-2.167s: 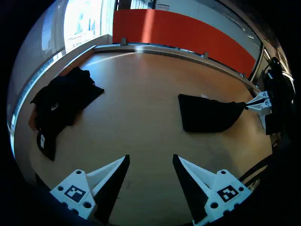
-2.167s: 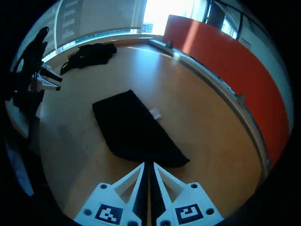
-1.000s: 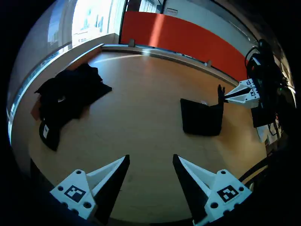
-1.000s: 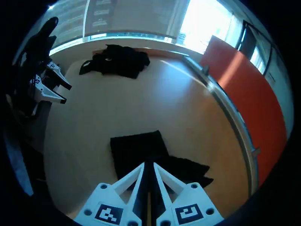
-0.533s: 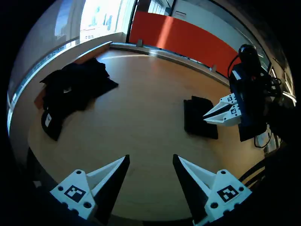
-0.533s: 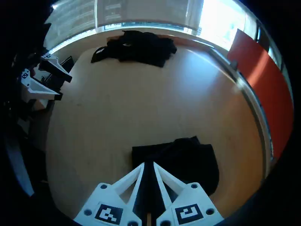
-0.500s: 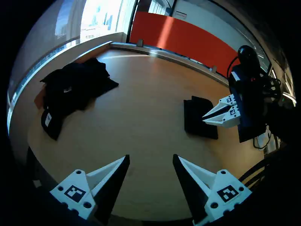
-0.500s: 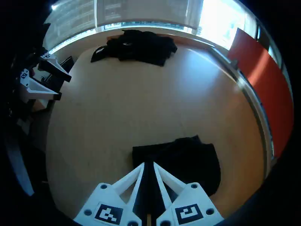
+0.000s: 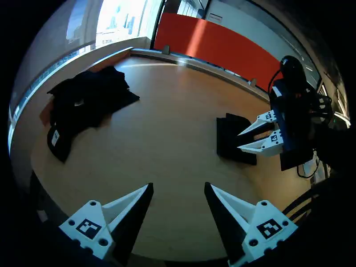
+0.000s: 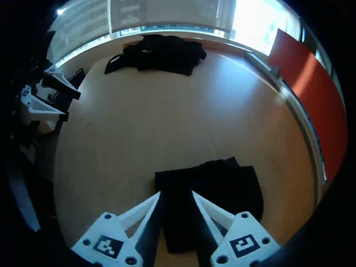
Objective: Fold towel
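Towel (image 10: 222,187) lies folded into a compact dark block on the table (image 9: 169,111). Right tool (image 10: 175,196) hovers over it, fingers apart, gripping nothing, apparently letting the fold settle. Left tool (image 9: 178,184), likewise apart and empty, is held well clear.

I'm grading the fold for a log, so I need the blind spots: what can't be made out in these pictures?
Right gripper view: near corners of the towel sit behind the fingers of the right gripper.
Left gripper view: that gripper overlaps one side of the towel.
Both views: the towel is evenly black, so its layers can't be counted.
Left gripper view: items in the dark pile blend together; a white tag on it is too small to read.
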Tool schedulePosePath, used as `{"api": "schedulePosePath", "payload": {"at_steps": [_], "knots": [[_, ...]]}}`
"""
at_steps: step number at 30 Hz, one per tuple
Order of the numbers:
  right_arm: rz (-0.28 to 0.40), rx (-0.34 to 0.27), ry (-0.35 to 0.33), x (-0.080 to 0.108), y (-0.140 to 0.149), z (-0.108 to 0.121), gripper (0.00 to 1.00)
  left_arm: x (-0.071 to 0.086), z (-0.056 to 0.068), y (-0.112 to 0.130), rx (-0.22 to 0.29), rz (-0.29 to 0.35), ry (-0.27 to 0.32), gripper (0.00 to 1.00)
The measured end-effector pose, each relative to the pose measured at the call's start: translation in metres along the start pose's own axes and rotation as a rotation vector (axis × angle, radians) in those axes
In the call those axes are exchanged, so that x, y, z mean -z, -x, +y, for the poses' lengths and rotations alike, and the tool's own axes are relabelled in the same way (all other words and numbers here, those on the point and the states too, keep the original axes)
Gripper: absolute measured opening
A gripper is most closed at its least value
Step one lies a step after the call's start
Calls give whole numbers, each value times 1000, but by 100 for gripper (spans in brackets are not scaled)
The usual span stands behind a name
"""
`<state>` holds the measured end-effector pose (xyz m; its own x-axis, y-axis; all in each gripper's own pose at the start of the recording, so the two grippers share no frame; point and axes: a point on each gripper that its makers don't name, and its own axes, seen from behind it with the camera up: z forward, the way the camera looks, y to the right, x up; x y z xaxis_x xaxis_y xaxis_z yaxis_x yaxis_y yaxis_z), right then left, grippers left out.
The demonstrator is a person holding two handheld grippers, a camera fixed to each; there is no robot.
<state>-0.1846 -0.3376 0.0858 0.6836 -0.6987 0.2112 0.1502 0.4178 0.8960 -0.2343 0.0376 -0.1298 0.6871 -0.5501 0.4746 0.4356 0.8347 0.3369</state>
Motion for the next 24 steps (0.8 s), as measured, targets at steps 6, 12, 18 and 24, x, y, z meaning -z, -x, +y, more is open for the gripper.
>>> {"api": "schedulePosePath", "payload": {"at_steps": [6,12,18,24], "knots": [[-1,-17,5,5,5,1,69,-1,1,0,1,0,1,84],[-2,-44,15,10,16,2,69,-2,3,-1,3,0,1,84],[-7,-90,29,16,35,3,69,-2,4,-2,1,1,0,84],[-22,-133,49,23,61,1,69,-3,6,-3,-3,0,0,84]]}}
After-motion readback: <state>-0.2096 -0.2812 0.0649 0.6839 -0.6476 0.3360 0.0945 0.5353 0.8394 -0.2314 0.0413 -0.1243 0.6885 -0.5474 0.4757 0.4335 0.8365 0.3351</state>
